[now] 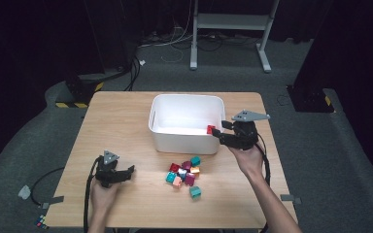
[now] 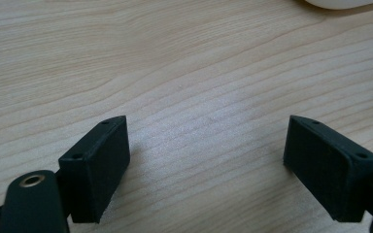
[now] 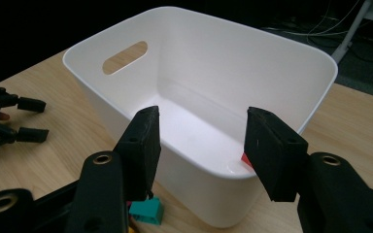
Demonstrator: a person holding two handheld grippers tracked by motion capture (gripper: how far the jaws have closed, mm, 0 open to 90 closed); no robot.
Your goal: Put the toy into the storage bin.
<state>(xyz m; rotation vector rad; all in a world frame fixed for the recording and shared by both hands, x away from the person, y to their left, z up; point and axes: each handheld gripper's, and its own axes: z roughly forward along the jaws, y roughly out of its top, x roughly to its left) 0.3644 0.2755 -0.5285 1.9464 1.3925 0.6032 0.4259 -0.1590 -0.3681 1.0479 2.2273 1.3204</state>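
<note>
Hovering right gripper (image 1: pixel 217 132), open and empty, over white plastic bin (image 1: pixel 186 141); small coloured blocks (image 1: pixel 184 174) lying at seven o'clock, nearer than left gripper (image 1: pixel 129 171), wide.

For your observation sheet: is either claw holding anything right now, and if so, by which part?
Nothing is held. The right claw is open over the white bin's rim, a red block inside it; the left claw is open over bare table.

Just ahead of the black right hand-held gripper (image 1: pixel 217 132) sits a plain white bin (image 1: pixel 175 138) with a red block (image 1: pixel 210 129) inside. Beside it lie teal, magenta, red and orange blocks (image 1: pixel 184 173) on the pale wood-grain counter (image 1: pixel 121 126).
</note>
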